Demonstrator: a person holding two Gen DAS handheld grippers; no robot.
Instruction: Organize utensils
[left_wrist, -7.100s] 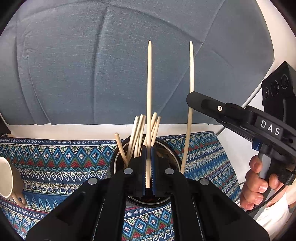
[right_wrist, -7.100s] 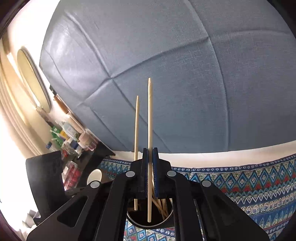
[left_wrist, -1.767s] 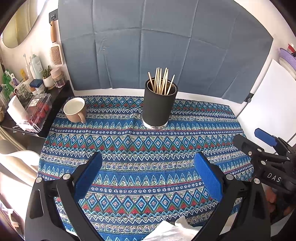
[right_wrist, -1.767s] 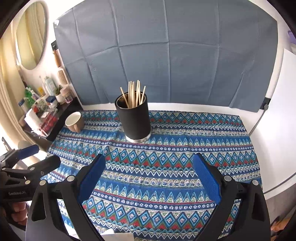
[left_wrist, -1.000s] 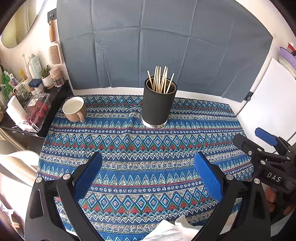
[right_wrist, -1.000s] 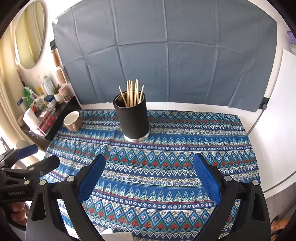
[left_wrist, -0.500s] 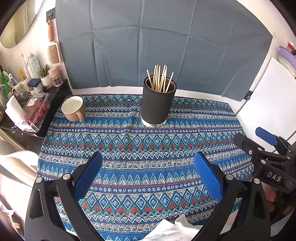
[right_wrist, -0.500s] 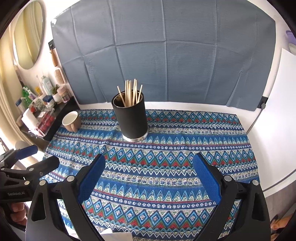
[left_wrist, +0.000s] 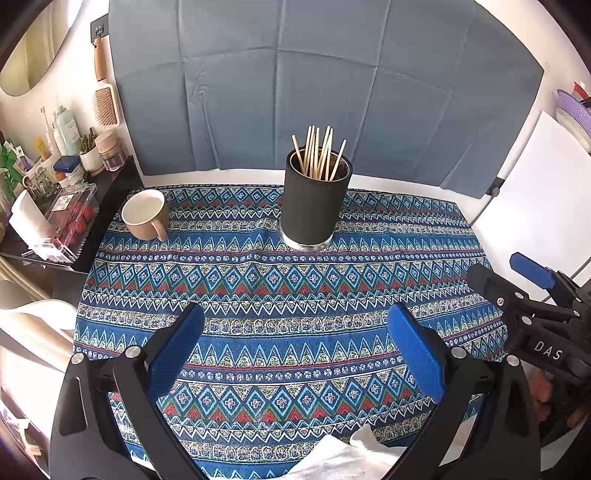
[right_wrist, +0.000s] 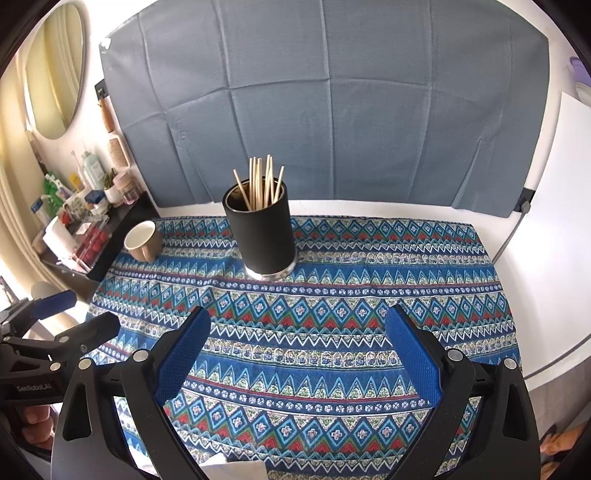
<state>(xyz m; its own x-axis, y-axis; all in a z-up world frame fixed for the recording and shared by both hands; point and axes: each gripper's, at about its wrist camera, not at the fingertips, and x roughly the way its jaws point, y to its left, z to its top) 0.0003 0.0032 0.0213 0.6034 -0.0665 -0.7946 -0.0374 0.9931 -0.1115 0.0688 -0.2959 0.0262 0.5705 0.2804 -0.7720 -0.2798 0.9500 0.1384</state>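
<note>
Left wrist view shows the left gripper (left_wrist: 295, 347) spread wide with nothing between its blue pads (left_wrist: 176, 354), hanging over the near half of the patterned tablecloth (left_wrist: 258, 280). The wooden chopsticks (left_wrist: 319, 153) stand bunched in the black cylindrical holder (left_wrist: 313, 206), upright on the cloth's far side, well apart from both grippers. A tan mug (left_wrist: 145, 215) sits to the holder's left. In the right wrist view the right gripper (right_wrist: 297, 347) is likewise released and empty above the cloth, with white tissue (right_wrist: 236, 470) at the near edge
</note>
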